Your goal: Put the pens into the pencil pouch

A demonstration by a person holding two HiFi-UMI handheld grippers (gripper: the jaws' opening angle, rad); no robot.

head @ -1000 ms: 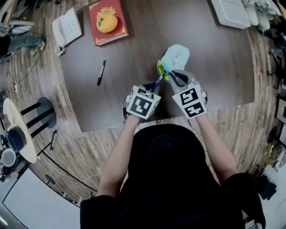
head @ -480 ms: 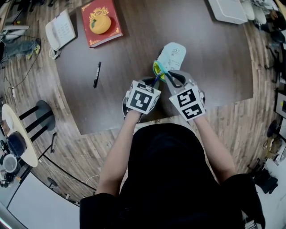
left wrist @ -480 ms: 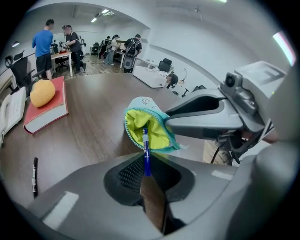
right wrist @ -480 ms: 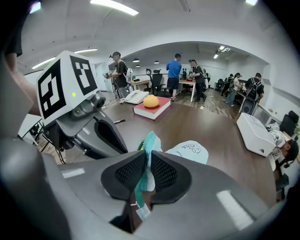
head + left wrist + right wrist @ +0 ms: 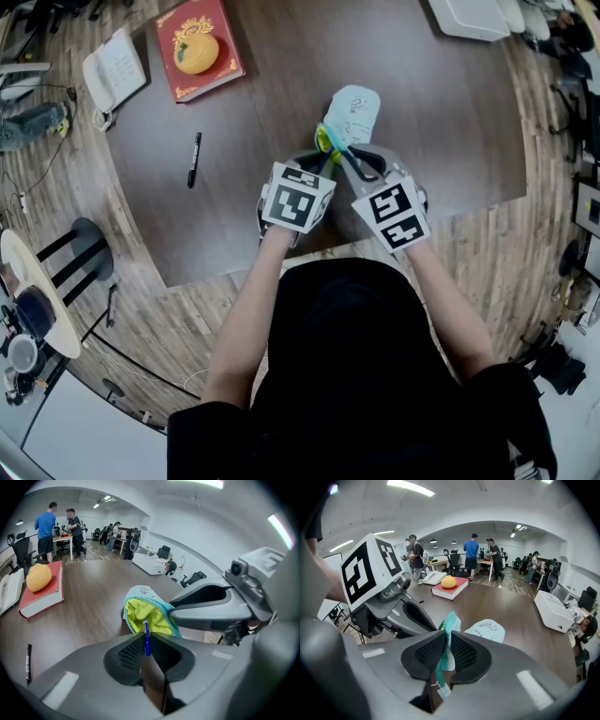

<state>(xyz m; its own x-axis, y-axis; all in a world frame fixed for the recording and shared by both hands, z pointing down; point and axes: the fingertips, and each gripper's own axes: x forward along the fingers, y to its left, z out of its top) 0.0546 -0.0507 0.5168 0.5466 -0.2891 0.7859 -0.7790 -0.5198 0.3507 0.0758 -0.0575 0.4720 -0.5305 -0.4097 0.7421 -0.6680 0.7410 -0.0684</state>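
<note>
Your left gripper (image 5: 146,641) clamps one blue pen (image 5: 146,638), its tip at the yellow mouth of the one pencil pouch (image 5: 149,615). Your right gripper (image 5: 446,649) pinches the pouch's teal zipper edge, shown only in its own view. A second, black pen (image 5: 193,159) lies on the table (image 5: 441,112) left of the pouch, with a red book (image 5: 199,47) beyond.

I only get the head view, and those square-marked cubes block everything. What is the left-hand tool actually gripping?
Observer: The left gripper view shows the left gripper shut on a slim blue plastic pen, its tip pointing into the open yellow-lined turquoise fabric pouch.
Operator: And the right one?
Observer: In the right gripper view, the right gripper is shut on the pouch's teal zipper edge.
</note>
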